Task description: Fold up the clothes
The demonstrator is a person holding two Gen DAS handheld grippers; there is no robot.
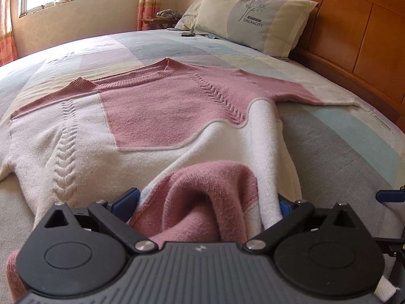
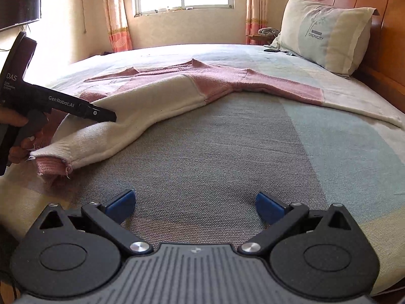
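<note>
The pink-and-cream cable-knit sweater (image 1: 141,106) lies spread below the pale pillow (image 1: 255,17), its bunched hem between the wide-spread left gripper (image 1: 207,202) jaws, whose grip I cannot tell; it could slip free, the gaping right gripper (image 2: 195,205) holding nothing.

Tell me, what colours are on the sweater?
Pink and cream blocks on the sweater, clearest in the left wrist view.

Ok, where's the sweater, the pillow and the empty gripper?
pink and white sweater (image 1: 157,116): left wrist view, pink chest panel.
pillow (image 2: 326,30): right wrist view, middle of its printed front.
right gripper (image 2: 195,205): right wrist view, the gap midway between its blue fingertips.
</note>
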